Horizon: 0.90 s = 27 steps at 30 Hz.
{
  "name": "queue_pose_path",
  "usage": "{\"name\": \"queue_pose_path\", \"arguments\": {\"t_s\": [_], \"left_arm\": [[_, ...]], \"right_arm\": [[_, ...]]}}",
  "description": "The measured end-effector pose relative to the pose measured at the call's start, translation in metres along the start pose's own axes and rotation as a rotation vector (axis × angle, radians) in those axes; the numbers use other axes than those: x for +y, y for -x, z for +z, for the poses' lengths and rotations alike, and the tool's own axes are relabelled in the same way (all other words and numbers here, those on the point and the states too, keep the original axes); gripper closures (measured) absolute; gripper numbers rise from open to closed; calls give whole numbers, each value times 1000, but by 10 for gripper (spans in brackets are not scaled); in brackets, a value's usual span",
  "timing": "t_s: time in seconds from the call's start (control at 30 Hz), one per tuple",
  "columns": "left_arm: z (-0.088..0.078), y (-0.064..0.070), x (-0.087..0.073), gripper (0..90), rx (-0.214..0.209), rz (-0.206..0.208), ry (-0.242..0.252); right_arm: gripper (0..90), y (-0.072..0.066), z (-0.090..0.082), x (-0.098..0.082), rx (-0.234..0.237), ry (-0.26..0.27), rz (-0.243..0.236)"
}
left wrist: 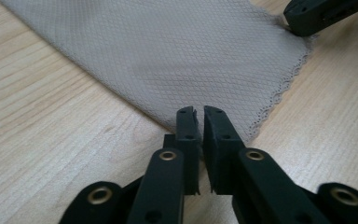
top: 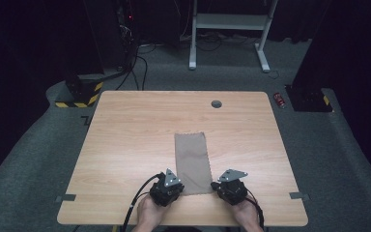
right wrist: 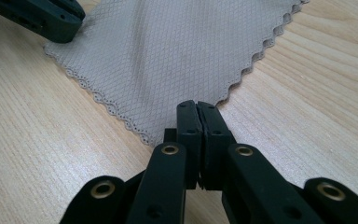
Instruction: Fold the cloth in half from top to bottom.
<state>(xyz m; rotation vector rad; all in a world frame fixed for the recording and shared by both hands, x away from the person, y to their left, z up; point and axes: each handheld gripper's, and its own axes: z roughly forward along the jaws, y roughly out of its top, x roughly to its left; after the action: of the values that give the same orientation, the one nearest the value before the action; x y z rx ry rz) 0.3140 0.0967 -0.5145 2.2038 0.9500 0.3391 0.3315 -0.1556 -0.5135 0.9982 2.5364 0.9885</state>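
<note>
A grey-beige cloth (top: 192, 162) with a scalloped edge lies flat as a long strip on the wooden table (top: 125, 125), its short end toward me. My left gripper (top: 180, 191) sits at the near left corner. In the left gripper view the cloth (left wrist: 168, 51) runs into the left gripper (left wrist: 199, 112), whose jaws are pinched on that corner with a thin slit between the tips. My right gripper (top: 214, 186) is at the near right corner. In the right gripper view the right gripper (right wrist: 198, 106) is pressed shut on the corner of the cloth (right wrist: 168, 60).
A round grey grommet (top: 216, 103) sits near the table's far edge. Tape marks (top: 66, 197) (top: 298, 195) lie by the near corners. On the floor beyond are a white desk frame (top: 229, 21), cables and a red can (top: 280, 100).
</note>
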Motion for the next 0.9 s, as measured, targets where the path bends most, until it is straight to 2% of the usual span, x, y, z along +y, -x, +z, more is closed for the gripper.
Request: {"name": "queue_pose_path", "arguments": {"t_s": [0.23,0.5,0.67,0.77,0.9], "left_arm": [[-3,0,-3,891,-16,-7,0],[-11,-3,-10,891,-27,-7,-13],[-16,-9,-16,888,-48,-31,-10],[-17,-11,-18,873,-60,-46,-10],[-17,-17,-17,758,-62,-72,2]], "right_arm": [[889,-5,0,0,-5,-4,-17],[890,-16,0,1,13,-11,-41],[889,-23,0,2,27,-15,-74],[879,-23,1,3,43,-12,-59],[847,-16,0,6,54,24,-20]]}}
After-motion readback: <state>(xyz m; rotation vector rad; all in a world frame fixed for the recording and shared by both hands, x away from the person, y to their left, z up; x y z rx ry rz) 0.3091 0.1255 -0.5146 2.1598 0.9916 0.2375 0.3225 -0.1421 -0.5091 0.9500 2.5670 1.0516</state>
